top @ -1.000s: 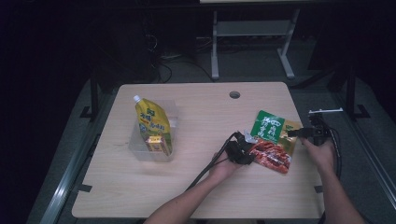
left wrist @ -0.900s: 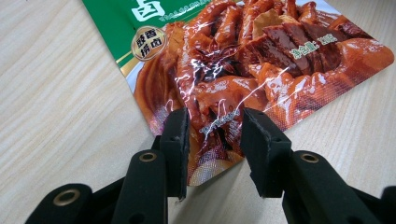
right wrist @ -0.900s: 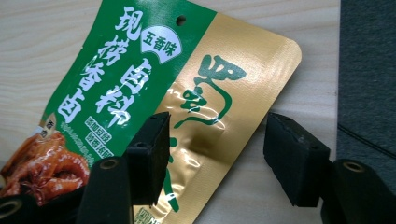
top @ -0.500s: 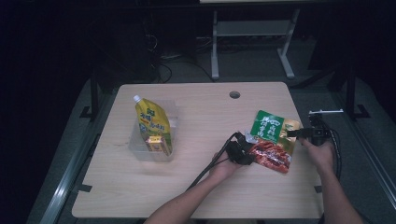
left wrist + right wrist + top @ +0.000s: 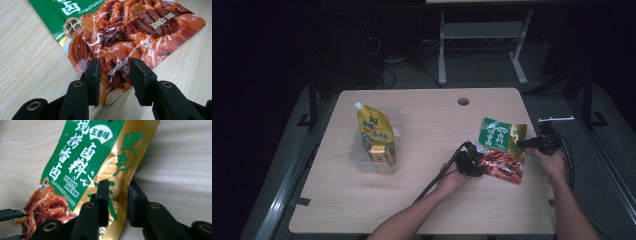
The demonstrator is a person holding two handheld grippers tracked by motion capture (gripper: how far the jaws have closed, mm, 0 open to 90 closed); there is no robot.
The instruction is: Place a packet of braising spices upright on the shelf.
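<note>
Since the earlier frame, both hands have kept their positions; the right gripper (image 5: 523,144) has just been closing its jaws, with the gold edge of the seasoning packet (image 5: 501,150) between them.

Left gripper (image 5: 482,167): jaws narrow, clamped on the lower corner of the seasoning packet (image 5: 130,37). In the left gripper view, the red printed film bulges up between the two black pads and continues ahead of the jaws, with the green band at the far end.

Right gripper (image 5: 117,195): jaws narrowed around the packet's gold side strip. In the right gripper view, the strip stands on edge in the gap; the left pad lies against it, and contact at the right pad cannot be confirmed. The seasoning packet (image 5: 82,165) extends ahead and to the left of the jaws.

Packet position: on the wooden table (image 5: 432,125), between the two grippers, lifted at both gripped edges.

Well off to the left of the left gripper, a yellow spouted pouch (image 5: 374,134) stands in a clear plastic bin (image 5: 398,120).
</note>
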